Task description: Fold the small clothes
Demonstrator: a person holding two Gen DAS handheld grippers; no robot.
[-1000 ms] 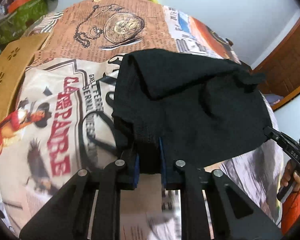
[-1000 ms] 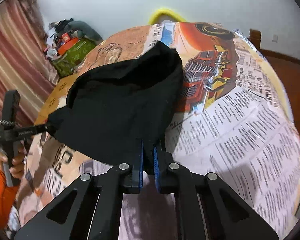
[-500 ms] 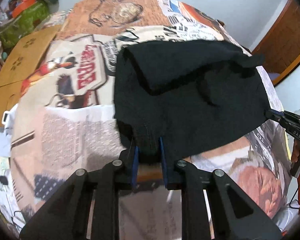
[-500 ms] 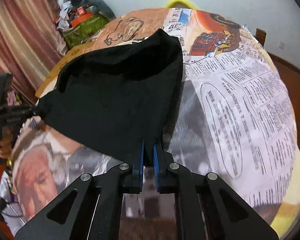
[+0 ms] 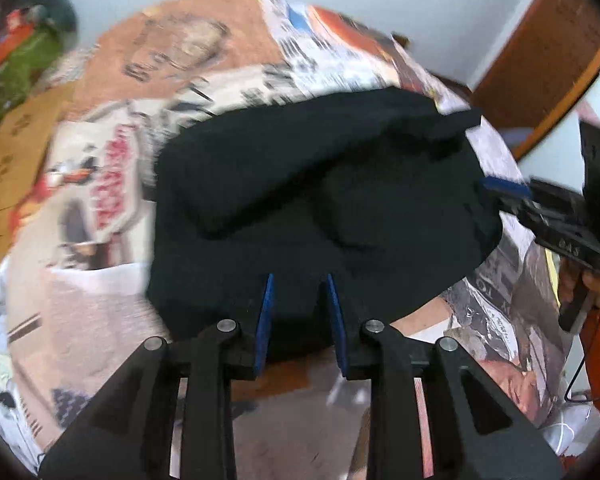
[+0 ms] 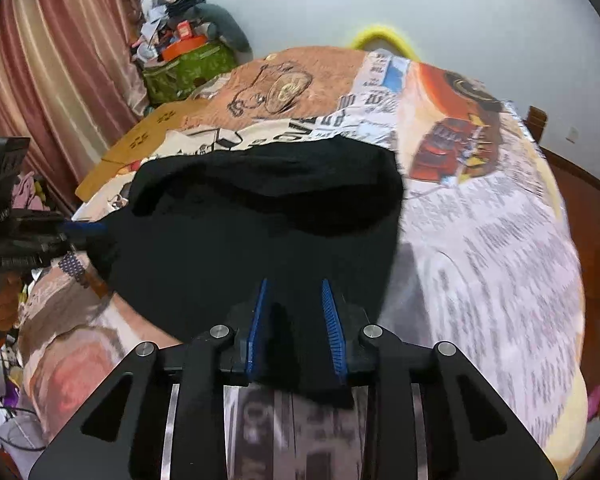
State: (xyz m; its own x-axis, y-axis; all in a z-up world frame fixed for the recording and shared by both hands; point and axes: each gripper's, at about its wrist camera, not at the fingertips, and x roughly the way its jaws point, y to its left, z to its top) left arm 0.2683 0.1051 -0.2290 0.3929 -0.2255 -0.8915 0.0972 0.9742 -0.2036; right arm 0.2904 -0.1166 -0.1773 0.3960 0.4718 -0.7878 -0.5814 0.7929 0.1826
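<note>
Letting go is the step you are in: your left gripper has its blue-padded jaws spread apart, and your right gripper stands just as wide, neither pinching anything. Beneath both lies the small black knitted garment, spread on the printed newspaper-pattern bedspread, with its far edge doubled over into a thick rolled band. Both views are blurred, so you cannot tell whether the near hem lies flat or is bunched. Judging by this, one fold is laid down and the piece is still too broad to count as finished. Next you need to choose fresh corners, probably one at each side, and close on a single layer only. Keep both tools level as you lift, or the doubled band may slide open.
</note>
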